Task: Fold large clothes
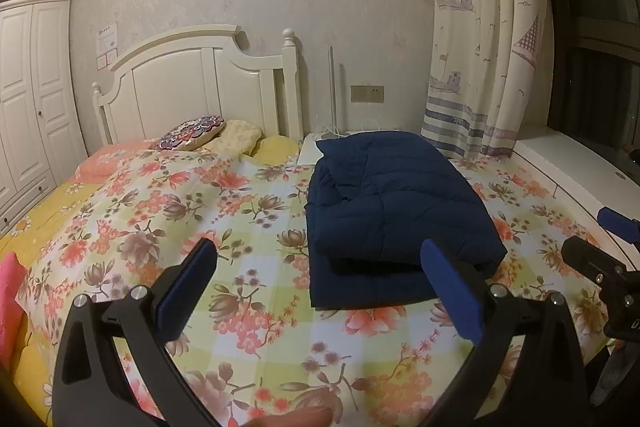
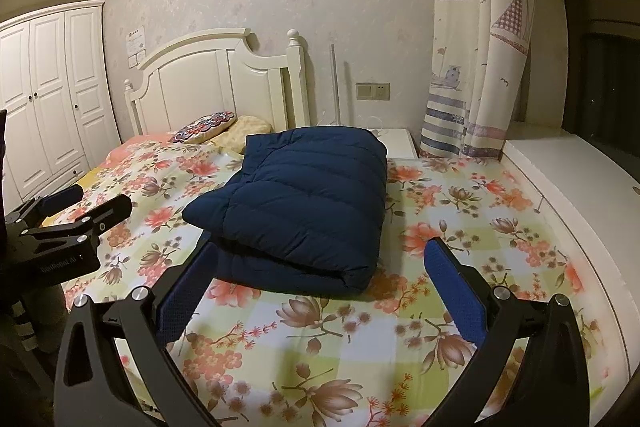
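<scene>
A navy quilted jacket (image 1: 396, 211) lies folded into a thick rectangle on the floral bedspread (image 1: 240, 195), towards the bed's right side. My left gripper (image 1: 318, 251) is open just short of its near left corner, with nothing between the blue pads. In the left wrist view, the right gripper (image 1: 592, 235) enters from the right edge. In the right wrist view the jacket (image 2: 304, 211) sits straight ahead, and my right gripper (image 2: 323, 251) is open in front of its near folded edge, apart from it. There, the left gripper (image 2: 98, 199) hovers open over the bed to the left.
A white headboard (image 1: 192, 83) and patterned pillows (image 1: 192, 133) are at the far end. A white nightstand (image 2: 396, 141) stands behind the jacket, beside a boat-print curtain (image 1: 480, 47). A white ledge (image 2: 560, 179) runs along the right; a wardrobe (image 1: 28, 99) stands left. A fingertip (image 1: 296, 417) shows at the bottom.
</scene>
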`<act>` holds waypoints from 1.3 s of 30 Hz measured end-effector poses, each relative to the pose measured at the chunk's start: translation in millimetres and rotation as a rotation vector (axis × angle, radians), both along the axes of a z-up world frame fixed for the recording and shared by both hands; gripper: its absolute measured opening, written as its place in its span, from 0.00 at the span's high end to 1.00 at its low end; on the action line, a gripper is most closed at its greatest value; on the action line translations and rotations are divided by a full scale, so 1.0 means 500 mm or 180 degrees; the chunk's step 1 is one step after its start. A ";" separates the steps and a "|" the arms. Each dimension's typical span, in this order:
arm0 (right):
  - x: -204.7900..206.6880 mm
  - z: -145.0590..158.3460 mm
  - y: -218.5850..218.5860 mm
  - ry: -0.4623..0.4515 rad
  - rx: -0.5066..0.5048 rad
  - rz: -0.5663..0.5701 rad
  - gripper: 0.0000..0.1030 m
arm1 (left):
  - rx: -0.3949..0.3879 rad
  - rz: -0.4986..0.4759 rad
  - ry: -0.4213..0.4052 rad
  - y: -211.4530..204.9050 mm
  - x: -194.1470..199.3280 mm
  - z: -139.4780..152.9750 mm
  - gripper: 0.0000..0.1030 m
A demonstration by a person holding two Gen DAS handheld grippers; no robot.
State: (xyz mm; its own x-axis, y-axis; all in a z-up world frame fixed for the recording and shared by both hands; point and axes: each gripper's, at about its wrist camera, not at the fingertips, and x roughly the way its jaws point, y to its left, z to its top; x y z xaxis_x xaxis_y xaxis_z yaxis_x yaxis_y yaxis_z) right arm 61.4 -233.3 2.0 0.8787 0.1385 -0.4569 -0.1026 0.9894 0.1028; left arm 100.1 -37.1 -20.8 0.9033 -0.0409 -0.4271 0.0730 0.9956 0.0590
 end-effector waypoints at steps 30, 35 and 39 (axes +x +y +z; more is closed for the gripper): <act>0.017 -0.027 0.017 0.0133 0.0015 0.0088 0.04 | -0.0043 -0.0140 -0.0047 0.004 -0.004 0.000 0.02; 0.035 -0.048 0.021 0.0244 -0.0030 0.0116 0.04 | -0.0003 -0.0370 0.0268 -0.002 0.040 -0.017 0.02; 0.059 -0.018 -0.054 0.0223 -0.0270 -0.0188 0.04 | 0.0062 0.0012 0.0634 0.090 0.155 -0.045 0.02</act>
